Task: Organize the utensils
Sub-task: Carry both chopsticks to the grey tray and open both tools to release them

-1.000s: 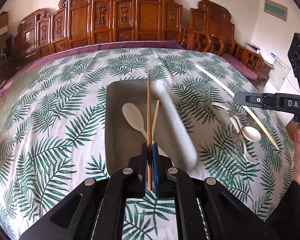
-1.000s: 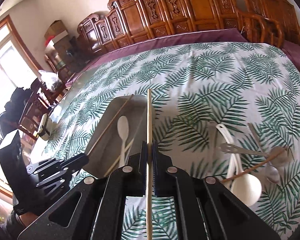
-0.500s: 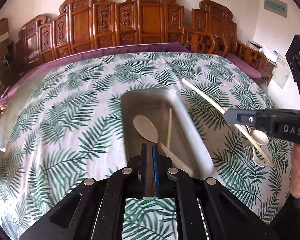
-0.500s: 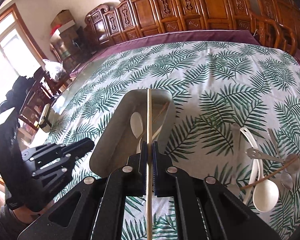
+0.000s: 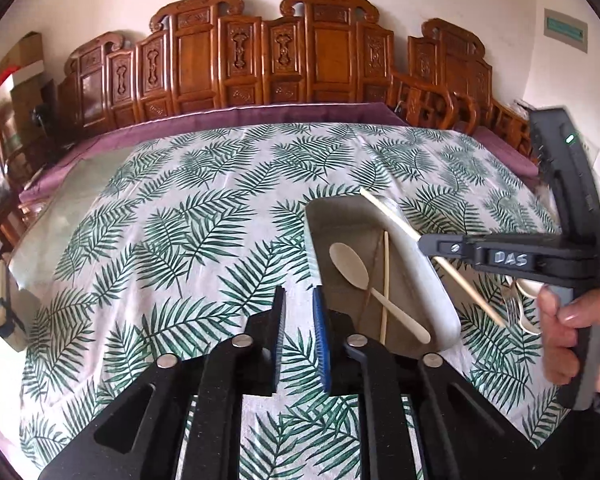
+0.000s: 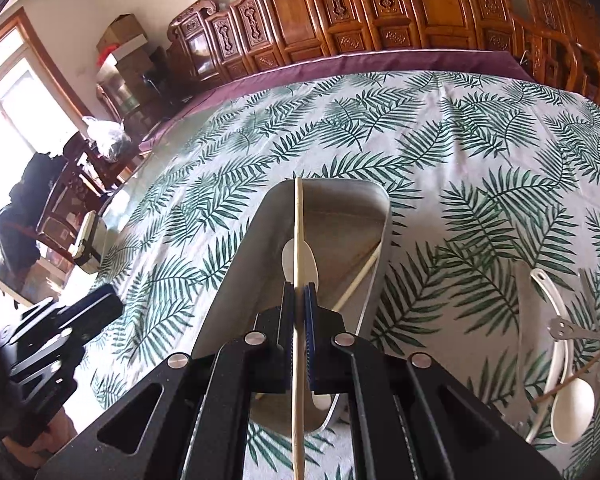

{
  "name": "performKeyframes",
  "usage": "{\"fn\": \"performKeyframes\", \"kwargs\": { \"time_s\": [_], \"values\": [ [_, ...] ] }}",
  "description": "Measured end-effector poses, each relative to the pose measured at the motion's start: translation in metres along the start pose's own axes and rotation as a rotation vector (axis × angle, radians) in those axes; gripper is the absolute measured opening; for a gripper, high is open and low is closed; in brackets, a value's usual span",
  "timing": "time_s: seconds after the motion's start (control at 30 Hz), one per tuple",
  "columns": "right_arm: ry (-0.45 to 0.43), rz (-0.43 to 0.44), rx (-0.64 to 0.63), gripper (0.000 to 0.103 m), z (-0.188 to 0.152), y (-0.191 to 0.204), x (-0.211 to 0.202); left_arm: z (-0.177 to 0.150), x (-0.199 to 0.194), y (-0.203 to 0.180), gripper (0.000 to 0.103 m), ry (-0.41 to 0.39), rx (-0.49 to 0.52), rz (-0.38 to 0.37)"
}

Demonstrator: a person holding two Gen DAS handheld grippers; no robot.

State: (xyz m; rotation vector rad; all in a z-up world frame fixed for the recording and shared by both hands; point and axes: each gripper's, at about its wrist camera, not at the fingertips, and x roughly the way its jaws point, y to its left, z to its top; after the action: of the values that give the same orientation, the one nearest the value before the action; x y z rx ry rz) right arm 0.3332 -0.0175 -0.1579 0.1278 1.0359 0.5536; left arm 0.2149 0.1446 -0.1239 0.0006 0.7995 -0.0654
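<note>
Wooden chopstick [image 6: 299, 240] pinched straight above smooth grey tray [image 6: 256, 248]

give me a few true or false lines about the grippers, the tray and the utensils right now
1. The right gripper is shut on a chopstick. True.
2. The left gripper holds a chopstick. False: it is open and holds nothing.
3. A wooden spoon lies in the tray. True.
4. The white ladle lies in the tray. False: it lies on the tablecloth beside it.
</note>
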Motion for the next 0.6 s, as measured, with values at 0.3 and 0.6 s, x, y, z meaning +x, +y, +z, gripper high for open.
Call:
{"fn": "performKeyframes", "kwargs": {
  "time_s": [0.3, 0.6],
  "values": [
    [0.026, -0.034, 0.010, 0.006, 0.013, 0.010, 0.024, 0.002, -0.003, 0.013, 0.013, -0.004, -0.019, 0.007],
    [0.053, -0.047, -0.019, 0.008, 0.012, 0.014, 0.030, -0.001, 0.002, 0.015, 0.013, 0.021, -0.032, -0.013]
  ]
}}
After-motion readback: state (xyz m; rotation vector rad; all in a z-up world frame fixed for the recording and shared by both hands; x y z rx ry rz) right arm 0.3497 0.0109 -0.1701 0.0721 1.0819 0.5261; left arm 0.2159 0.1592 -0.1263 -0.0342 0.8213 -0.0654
